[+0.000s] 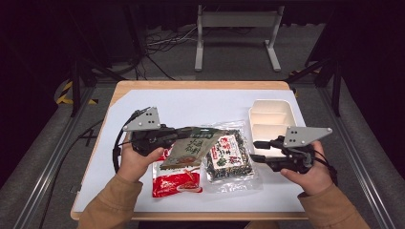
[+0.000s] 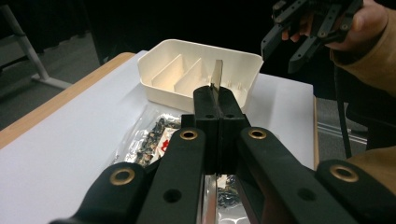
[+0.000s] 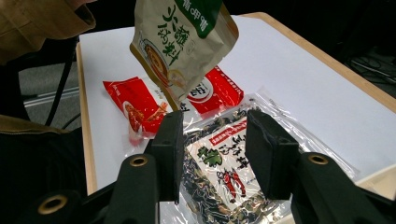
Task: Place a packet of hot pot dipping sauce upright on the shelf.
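Seasoning pouch (image 1: 191, 147) lifted off table (image 1: 143, 107), pinched at its edge by left claw (image 1: 175, 134), above red packet (image 1: 175, 180). Dark clear packet (image 1: 230, 157) lies flat. Right claw (image 1: 258, 151) wide, empty. White divided tray (image 1: 271, 114) holds nothing; packing barely begun, judging so.

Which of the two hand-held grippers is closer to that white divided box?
The right one. The right gripper hangs open just in front of the white box, near its front wall. The left gripper is farther off across the table, shut on a green and beige packet.
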The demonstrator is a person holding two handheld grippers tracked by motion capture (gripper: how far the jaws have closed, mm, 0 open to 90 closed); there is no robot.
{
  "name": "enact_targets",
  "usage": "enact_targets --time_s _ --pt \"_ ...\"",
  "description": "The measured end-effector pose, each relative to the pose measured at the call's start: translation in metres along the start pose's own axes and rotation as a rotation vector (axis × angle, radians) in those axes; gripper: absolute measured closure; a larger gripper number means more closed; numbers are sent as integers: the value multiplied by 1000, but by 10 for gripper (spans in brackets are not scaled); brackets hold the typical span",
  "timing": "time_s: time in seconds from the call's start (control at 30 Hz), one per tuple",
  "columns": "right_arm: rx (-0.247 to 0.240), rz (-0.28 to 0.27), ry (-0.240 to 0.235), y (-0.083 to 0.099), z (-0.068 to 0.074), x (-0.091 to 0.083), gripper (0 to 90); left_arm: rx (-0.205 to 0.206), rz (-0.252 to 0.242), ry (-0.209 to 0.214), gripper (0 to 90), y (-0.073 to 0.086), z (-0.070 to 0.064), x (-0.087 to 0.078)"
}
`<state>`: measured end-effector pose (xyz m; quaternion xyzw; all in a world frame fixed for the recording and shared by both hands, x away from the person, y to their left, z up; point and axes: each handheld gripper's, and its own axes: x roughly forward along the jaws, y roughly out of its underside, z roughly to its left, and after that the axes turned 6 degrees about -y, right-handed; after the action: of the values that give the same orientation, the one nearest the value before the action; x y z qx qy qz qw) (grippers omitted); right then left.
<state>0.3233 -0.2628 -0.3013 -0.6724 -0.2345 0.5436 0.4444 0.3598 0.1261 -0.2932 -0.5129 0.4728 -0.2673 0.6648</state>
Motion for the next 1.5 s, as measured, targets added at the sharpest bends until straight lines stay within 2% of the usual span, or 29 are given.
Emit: enact_targets --time_s 0.13,0.17,0.33,0.5,0.63,0.8,1.17,1.37,1.47,1.5 --pt "-13 16 -23 -15 -7 2 574 -7 4 4 899 1 -1 0" --pt "-16 22 -28 -19 -8 4 571 2 9 -1 899 1 -1 1" --pt "-40 54 -44 -36 -16 8 566 -14 2 6 899 1 -1 0" --pt "-55 73 -60 -55 -23 14 563 -4 -2 3 899 1 -2 -3" --pt "-53 74 -85 -64 -26 18 563 -9 6 6 899 1 -3 -5" --pt "-69 102 -112 -81 -29 29 556 -15 4 7 899 3 -2 -6" --pt "-92 132 -185 -98 -35 59 506 -13 3 14 899 4 0 -7" --pt "-110 172 -209 -99 -37 79 502 -7 -1 27 899 3 -3 -6" --pt "-112 182 -233 -99 -37 86 505 -10 1 29 899 3 -4 -6" --pt "-111 177 -256 -98 -37 93 509 -11 -2 31 899 3 -4 -6"
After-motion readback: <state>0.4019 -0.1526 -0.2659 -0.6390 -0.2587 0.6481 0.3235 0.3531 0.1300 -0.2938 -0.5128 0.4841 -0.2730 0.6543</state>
